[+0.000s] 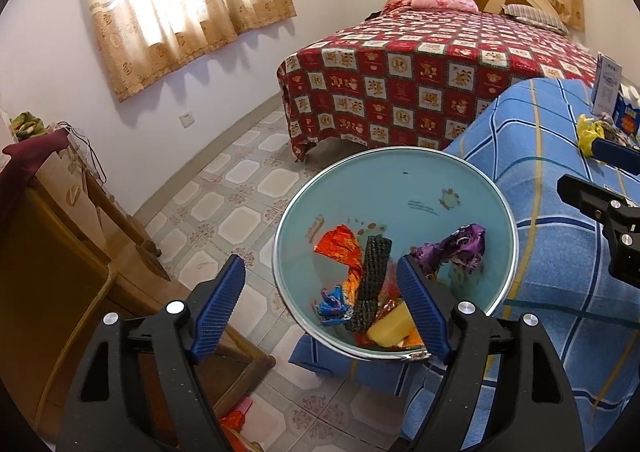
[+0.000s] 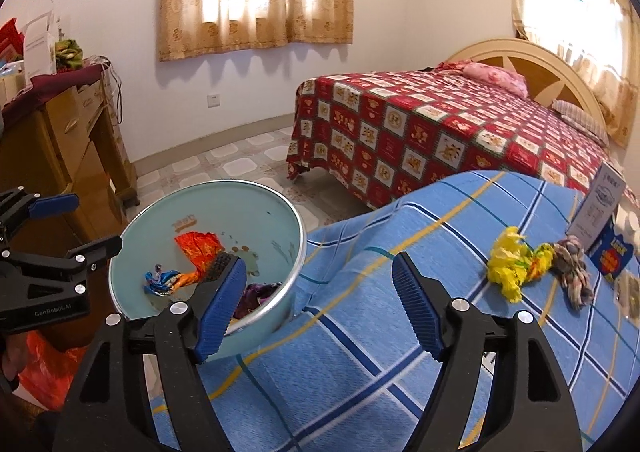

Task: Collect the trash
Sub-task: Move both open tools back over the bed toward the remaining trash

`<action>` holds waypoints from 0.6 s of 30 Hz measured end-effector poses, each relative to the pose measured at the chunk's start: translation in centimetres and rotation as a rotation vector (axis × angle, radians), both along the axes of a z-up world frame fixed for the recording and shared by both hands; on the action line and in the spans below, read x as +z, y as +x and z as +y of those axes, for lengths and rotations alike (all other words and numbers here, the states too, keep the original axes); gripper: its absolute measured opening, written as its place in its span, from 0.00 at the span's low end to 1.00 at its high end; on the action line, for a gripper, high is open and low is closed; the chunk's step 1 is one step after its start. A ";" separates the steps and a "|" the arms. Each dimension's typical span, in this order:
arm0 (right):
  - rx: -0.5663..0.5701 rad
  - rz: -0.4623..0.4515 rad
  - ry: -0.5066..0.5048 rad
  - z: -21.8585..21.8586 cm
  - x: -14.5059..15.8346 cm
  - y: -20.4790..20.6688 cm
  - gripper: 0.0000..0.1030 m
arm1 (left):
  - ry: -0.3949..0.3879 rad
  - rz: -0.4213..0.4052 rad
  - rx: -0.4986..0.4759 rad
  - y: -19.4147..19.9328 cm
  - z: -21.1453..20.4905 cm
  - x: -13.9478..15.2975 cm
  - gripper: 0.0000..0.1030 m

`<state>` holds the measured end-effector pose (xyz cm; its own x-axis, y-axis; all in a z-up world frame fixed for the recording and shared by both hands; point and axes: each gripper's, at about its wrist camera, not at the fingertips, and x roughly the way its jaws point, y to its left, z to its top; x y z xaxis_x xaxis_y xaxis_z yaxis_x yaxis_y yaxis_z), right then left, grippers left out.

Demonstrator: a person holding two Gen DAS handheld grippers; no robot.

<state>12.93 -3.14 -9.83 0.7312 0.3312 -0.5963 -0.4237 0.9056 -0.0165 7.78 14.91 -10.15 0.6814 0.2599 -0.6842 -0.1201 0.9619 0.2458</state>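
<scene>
A light blue bin [image 1: 380, 188] with a metal rim stands beside the table's blue checked cloth [image 1: 560, 292]. It holds an orange wrapper [image 1: 340, 248], a purple wrapper [image 1: 456, 248], a dark checked wrapper [image 1: 372, 280] and a yellow piece [image 1: 390, 328]. My left gripper [image 1: 320, 264] hangs open over the bin's near rim, with nothing between its pads. My right gripper [image 2: 320, 266] stands open and empty above the cloth [image 2: 400, 332], just right of the bin [image 2: 260, 208]. Crumpled yellow trash [image 2: 506, 264], a yellow-green scrap [image 2: 538, 262] and a pinkish-grey twisted piece [image 2: 572, 268] lie on the cloth at the far right.
A white carton [image 2: 600, 208] and a blue box [image 2: 612, 256] stand behind the trash on the table. A bed with a red patterned cover [image 2: 440, 124] fills the back right. A wooden dresser [image 2: 60, 140] stands at the left, with an orange bag [image 2: 44, 364] below it.
</scene>
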 end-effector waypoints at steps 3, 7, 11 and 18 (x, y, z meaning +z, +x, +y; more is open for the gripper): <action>-0.015 -0.002 0.004 -0.9 0.0 -0.2 0.72 | 0.007 0.006 -0.013 0.2 -0.8 -0.2 0.76; -0.053 -0.003 0.011 -3.2 0.0 -0.6 0.73 | 0.008 0.016 -0.043 0.8 -2.7 -0.4 0.77; -0.127 0.002 0.016 -6.8 -0.2 -0.7 0.74 | 0.009 0.017 -0.083 1.7 -5.5 -0.3 0.77; -0.248 0.012 0.028 -13.0 -0.2 -0.7 0.75 | -0.003 0.009 -0.160 3.9 -11.5 0.1 0.77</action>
